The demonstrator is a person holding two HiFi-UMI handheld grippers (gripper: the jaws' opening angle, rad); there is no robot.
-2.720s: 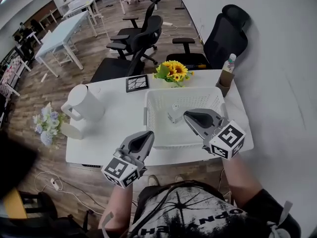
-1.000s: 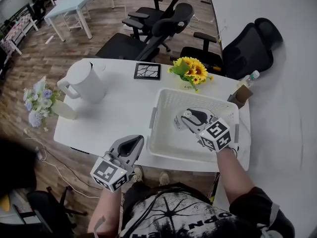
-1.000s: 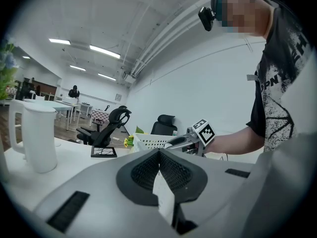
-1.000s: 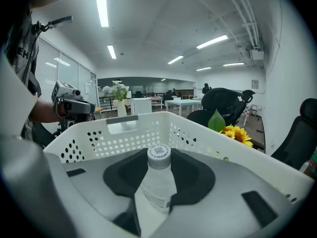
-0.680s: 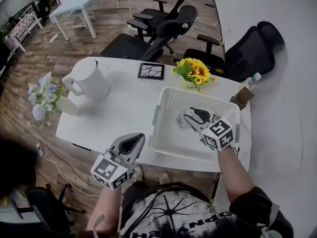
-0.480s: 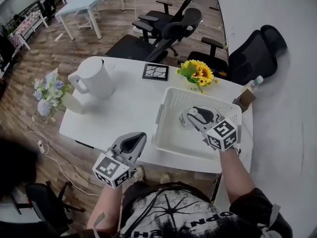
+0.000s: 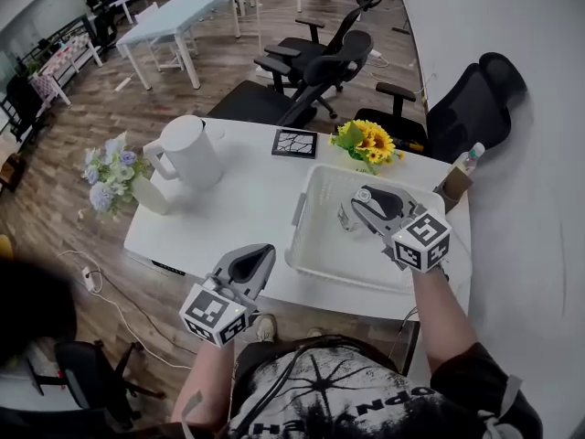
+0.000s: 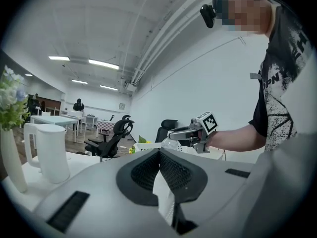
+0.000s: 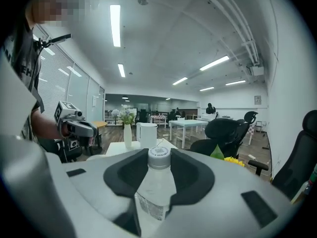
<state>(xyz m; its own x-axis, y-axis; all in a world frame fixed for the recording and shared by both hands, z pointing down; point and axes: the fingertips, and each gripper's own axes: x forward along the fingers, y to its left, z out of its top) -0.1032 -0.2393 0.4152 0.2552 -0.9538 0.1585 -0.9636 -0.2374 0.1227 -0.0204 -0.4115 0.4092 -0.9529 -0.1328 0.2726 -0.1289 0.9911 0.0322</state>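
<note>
Clamping the slick bottle over the basket, the right gripper risks dropping it if its hold loosens; the left gripper sits closed and empty.

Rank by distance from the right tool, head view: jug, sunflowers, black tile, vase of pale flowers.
From the right tool, shut on a bottle:
1. Sunflowers, just beyond it.
2. Black tile, farther left.
3. Jug, well to the left.
4. Vase of pale flowers, far left.
</note>
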